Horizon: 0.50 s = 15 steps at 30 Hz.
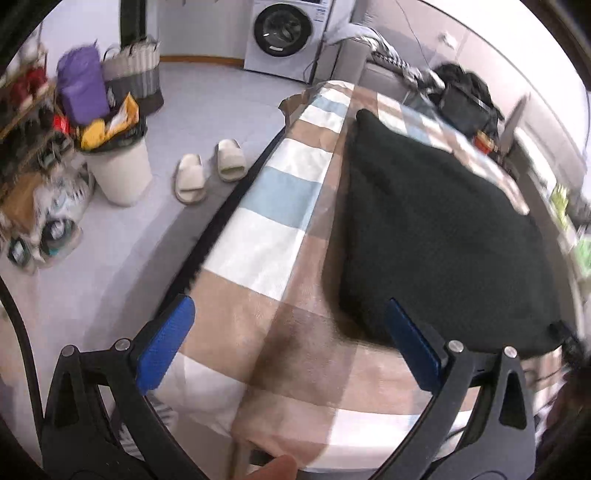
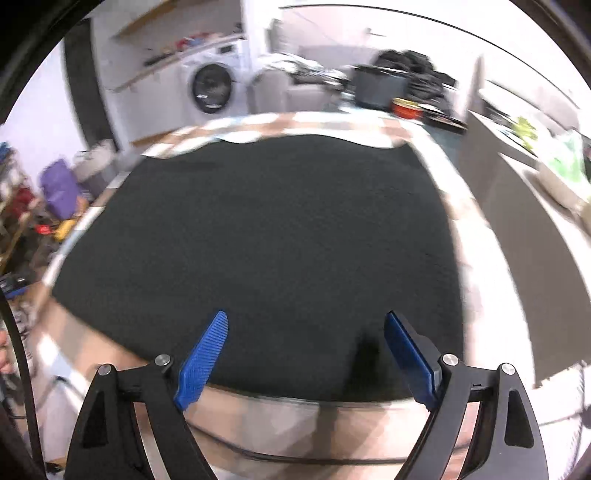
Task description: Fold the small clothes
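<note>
A dark green, nearly black garment lies flat on a table covered with a checked cloth of beige, white and pale blue. My left gripper hovers open over the cloth at the garment's near left corner, nothing between its blue pads. In the right wrist view the same garment fills the middle of the picture. My right gripper stands open above its near edge, its blue pads empty.
Left of the table on the floor stand a white bin stuffed with packets, a pair of pale slippers and a cluttered shelf. A washing machine stands at the back. Black bags sit at the table's far end.
</note>
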Each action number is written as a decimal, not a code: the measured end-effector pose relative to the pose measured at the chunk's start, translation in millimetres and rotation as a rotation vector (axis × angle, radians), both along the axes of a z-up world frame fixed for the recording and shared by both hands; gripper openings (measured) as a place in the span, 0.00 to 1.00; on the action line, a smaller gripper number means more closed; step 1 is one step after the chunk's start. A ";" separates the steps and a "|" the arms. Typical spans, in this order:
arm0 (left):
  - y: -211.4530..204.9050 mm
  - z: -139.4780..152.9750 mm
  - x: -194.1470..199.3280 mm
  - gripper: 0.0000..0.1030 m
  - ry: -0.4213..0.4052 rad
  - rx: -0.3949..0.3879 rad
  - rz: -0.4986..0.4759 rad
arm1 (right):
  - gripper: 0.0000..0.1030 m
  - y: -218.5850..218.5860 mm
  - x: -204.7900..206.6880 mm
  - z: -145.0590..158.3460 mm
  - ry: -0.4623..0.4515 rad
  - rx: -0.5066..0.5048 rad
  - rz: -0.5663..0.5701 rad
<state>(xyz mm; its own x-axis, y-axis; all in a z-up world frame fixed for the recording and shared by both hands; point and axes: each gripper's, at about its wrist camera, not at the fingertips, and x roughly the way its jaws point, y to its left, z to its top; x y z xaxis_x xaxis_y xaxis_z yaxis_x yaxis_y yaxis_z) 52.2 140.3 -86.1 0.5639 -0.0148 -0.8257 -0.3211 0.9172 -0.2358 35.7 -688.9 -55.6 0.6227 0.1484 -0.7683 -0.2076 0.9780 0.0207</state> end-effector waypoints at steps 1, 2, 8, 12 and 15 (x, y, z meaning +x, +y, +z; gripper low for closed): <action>2.7 0.5 -5.9 0.99 -0.001 -0.054 0.018 | 0.86 16.8 -1.6 3.0 -0.010 0.001 0.041; 4.9 1.6 -5.9 0.98 -0.001 -0.102 0.026 | 0.86 28.9 -4.2 4.4 -0.017 -0.005 0.071; -3.0 -9.1 -16.2 0.73 -0.006 -0.508 -0.052 | 0.86 57.0 -16.3 8.1 -0.033 -0.040 0.135; -10.0 -26.2 -13.6 0.72 0.010 -0.682 -0.016 | 0.86 44.6 -17.1 12.5 -0.041 -0.021 0.090; -14.7 -33.3 -9.4 0.70 0.004 -0.719 0.013 | 0.86 28.1 -6.8 18.0 -0.059 -0.003 0.060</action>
